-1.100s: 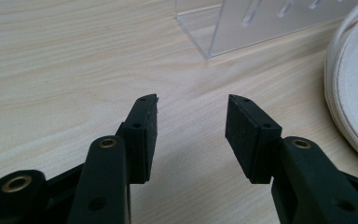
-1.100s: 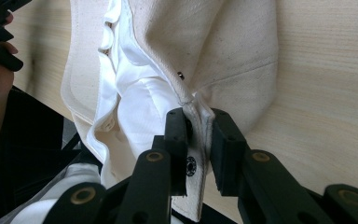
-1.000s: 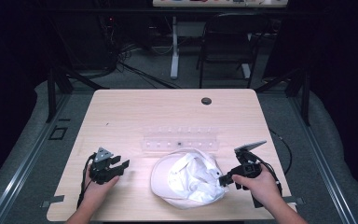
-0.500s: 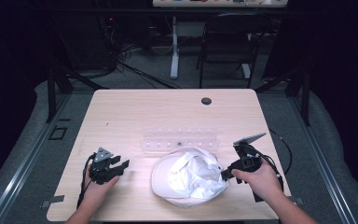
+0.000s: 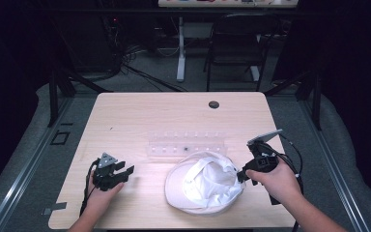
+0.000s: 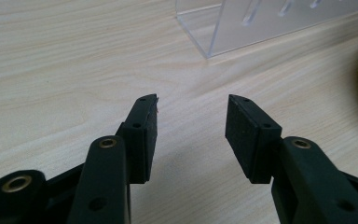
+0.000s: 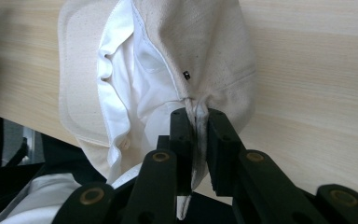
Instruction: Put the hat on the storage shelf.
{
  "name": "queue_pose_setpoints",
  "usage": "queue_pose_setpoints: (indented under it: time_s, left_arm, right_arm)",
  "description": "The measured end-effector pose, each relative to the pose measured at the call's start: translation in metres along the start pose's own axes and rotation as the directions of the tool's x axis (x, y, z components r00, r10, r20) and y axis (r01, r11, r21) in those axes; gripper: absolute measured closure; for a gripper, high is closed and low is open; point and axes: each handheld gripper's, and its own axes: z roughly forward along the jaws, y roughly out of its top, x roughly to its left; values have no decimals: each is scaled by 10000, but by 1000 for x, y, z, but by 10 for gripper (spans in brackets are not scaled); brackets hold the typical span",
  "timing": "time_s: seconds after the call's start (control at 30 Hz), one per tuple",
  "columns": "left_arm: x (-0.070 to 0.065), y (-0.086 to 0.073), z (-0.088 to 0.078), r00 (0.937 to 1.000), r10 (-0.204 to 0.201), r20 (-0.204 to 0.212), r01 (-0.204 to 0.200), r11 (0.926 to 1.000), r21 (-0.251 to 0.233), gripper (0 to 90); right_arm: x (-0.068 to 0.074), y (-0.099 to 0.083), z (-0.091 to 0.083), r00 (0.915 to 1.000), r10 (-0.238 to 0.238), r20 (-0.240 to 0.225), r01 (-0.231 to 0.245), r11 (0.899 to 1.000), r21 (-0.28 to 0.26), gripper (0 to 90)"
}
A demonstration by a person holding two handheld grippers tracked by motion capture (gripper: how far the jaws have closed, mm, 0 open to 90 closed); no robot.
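item: soft white fabric cap [image 5: 205,182], lying crown-down near the front edge of the pale wooden table [image 5: 140,113]; landmark for all entries. right of the cap: black two-jaw right gripper [image 5: 242,177], jaws pinched tight on the cap's edge, fabric gathered between the pads [image 7: 179,140]. left of the cap, well apart: black two-jaw left gripper [image 5: 125,170], low over the table, jaws apart with nothing between them. just behind the cap: clear acrylic rack with pegs [image 5: 186,144]. far behind the cap: small dark round hole [image 5: 214,104] in the table.
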Motion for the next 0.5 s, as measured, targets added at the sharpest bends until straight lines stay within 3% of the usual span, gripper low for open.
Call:
queue_pose_setpoints:
  time_s: [0.13, 0.23, 0.27, 0.3, 0.43, 0.47, 0.5]
  left_arm:
    - [0, 0, 0, 10000, 2, 0, -2, 10000, 19, 540]
    - [0, 0, 0, 10000, 8, 2, -8, 10000, 25, 540]
    - [0, 0, 0, 10000, 3, -2, -3, 10000, 26, 540]
    - [0, 0, 0, 10000, -7, 12, 7, 10000, 34, 540]
    - [0, 0, 0, 10000, -12, 9, 12, 10000, 27, 540]
    - [0, 0, 0, 10000, -14, 16, 14, 10000, 19, 540]
    - [0, 0, 0, 10000, -33, 16, 33, 10000, 17, 541]
  right_arm:
    - [5, 3, -4, 9992, -5, 401, 6, 10000, -35, 824]
    - [10, 6, -9, 9961, -322, 819, 301, 9992, 263, 824]
    - [12, 7, -8, 9963, -194, 840, 187, 9998, 88, 824]
    - [14, 8, -10, 9954, -348, 893, 321, 9990, 320, 824]
    - [23, 11, -14, 9921, -380, 1199, 343, 9989, 334, 824]
    - [22, 13, -16, 9900, -733, 1205, 666, 9961, 587, 824]
    - [25, 13, -16, 9915, -587, 1163, 535, 9975, 470, 824]
